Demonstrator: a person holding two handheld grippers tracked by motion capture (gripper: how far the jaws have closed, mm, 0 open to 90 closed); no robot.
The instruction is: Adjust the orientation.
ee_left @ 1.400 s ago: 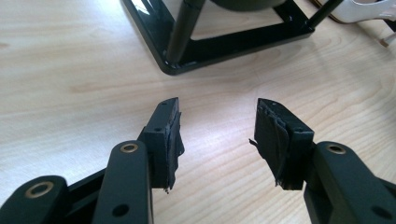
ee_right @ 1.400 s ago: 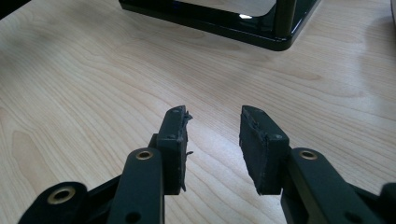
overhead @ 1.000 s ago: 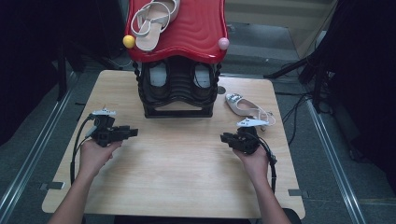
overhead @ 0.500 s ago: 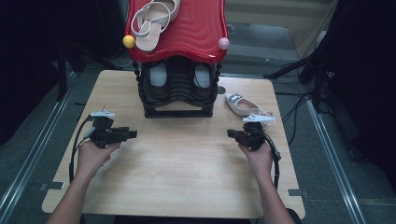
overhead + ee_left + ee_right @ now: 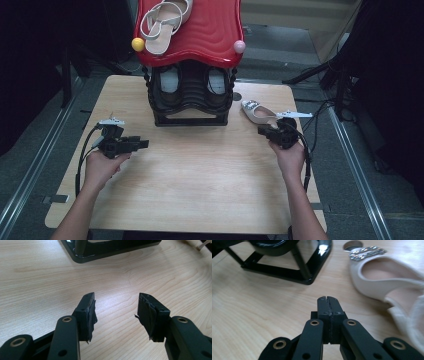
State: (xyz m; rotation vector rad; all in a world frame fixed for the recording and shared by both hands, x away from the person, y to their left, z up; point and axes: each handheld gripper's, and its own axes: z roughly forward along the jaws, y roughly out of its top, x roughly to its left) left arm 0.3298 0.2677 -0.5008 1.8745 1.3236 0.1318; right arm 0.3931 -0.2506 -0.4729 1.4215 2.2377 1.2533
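Note:
A white shoe [image 5: 256,112] with a sparkly front lies on the table right of the black shoe rack [image 5: 190,97]. It appears large in the right gripper view as the shoe [image 5: 387,277], just ahead and right of my right gripper [image 5: 328,300]. That gripper [image 5: 263,131] is shut with nothing between its jaws, and sits close to the shoe's heel end. My left gripper [image 5: 144,144] rests low over bare wood on the table's left side. In its own view the left gripper [image 5: 116,306] stands open and holds nothing, the rack's base [image 5: 110,250] ahead of it.
The rack has a red wavy top [image 5: 200,30] with a pale strappy sandal [image 5: 162,22] on it, a yellow ball [image 5: 138,44] and a pink ball [image 5: 239,46] at its corners. Two dark shoes [image 5: 192,82] sit inside. Cables trail from both grippers. Table edges are near both hands.
My right gripper has moved right and away from me, up beside the white shoe. My left gripper has shifted slightly toward me.

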